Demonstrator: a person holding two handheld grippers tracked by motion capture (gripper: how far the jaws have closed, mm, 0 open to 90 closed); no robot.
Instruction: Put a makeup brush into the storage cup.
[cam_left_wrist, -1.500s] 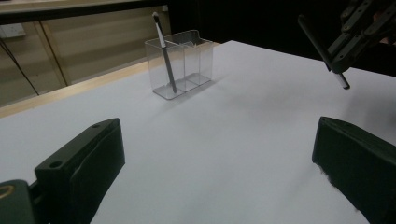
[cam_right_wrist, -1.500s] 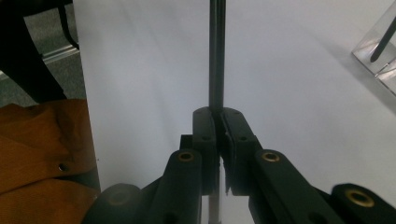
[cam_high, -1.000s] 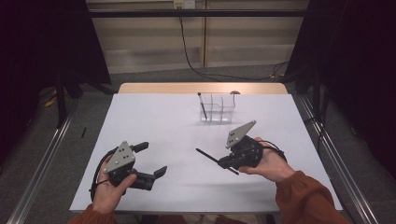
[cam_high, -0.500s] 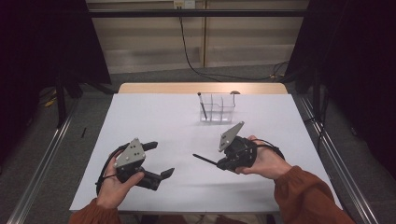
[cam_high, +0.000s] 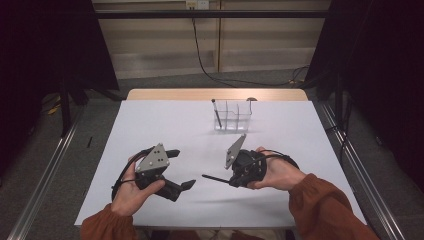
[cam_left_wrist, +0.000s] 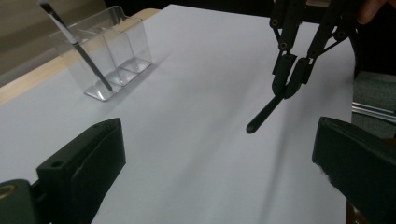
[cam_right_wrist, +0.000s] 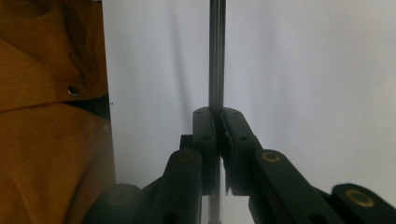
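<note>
Covering most of the table (cam_high: 165, 125), a white sheet runs from the near edge almost to the far one, where a strip of bare pale wood shows. Grey floor lies around the table, metal rails (cam_high: 47, 175) run along both sides, dark curtains hang to the left and right, and a black cable (cam_high: 200, 50) trails down the pale wall behind.

Near the far edge of the sheet stands a clear holder (cam_high: 232, 116) split into compartments; in the left gripper view it is upright (cam_left_wrist: 109, 58), and a thin dark pen (cam_high: 216, 113) leans in its end compartment, top tilted away from the other compartments.

The right gripper (cam_high: 231, 179) is held above the sheet in the right hand (cam_high: 277, 172), which comes out of an orange sleeve (cam_high: 325, 210). Its jaws are pressed together on a slim black pen (cam_high: 215, 178), which is clear of the table. In the high view this pen lies roughly level, its long axis crosswise to the table, the free end pointing toward the left gripper (cam_high: 177, 167). In the left gripper view the pen (cam_left_wrist: 264, 114) sticks out from the closed jaws and slopes down toward the sheet, rounded tip lowest. In the right gripper view the pen (cam_right_wrist: 217, 51) runs straight up between the jaws, in line with them.

The left gripper sits in the left hand (cam_high: 132, 192), its jaws wide apart with nothing between them, near the pen's free end but apart from it
</note>
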